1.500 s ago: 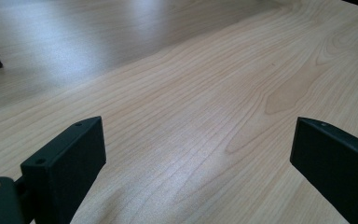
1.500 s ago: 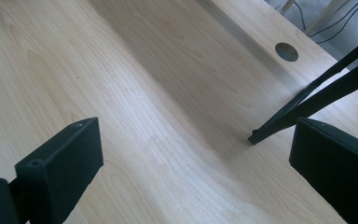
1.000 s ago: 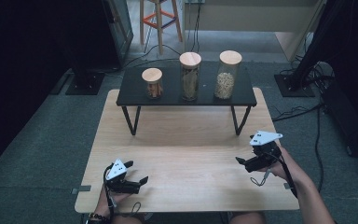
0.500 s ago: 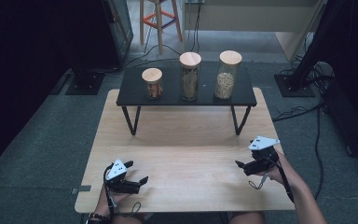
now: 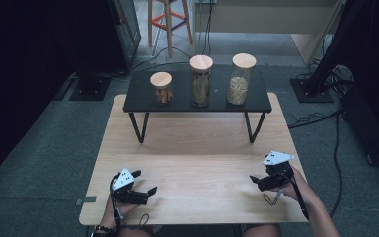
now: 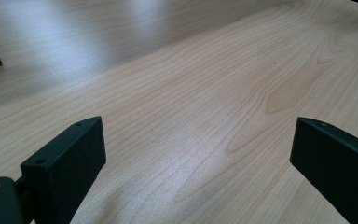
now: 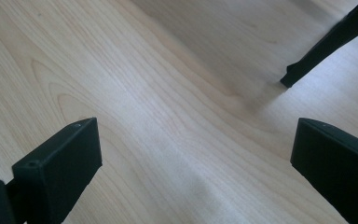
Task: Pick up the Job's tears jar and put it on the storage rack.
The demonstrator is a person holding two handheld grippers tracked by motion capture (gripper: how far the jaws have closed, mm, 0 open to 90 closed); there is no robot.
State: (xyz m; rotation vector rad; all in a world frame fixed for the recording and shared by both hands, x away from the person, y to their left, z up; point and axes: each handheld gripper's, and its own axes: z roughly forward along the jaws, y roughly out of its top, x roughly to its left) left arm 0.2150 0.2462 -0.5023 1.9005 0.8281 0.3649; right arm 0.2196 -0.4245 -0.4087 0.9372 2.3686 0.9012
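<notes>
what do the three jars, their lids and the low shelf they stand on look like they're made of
The three jars look like clear glass or clear plastic: their contents show through the walls. Their lids look like pale unfinished wood or cork, flat and matte. The low shelf has a matte black top, material unclear, on thin black legs that look like metal. It stands on a table with light wood grain, possibly laminate.

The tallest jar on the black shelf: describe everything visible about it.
The tallest jar is a clear glass cylinder with a round, light wooden lid. It holds brownish contents too small to identify. It stands upright in the middle of the black shelf, between a shorter jar and a wider jar, touching neither.
</notes>
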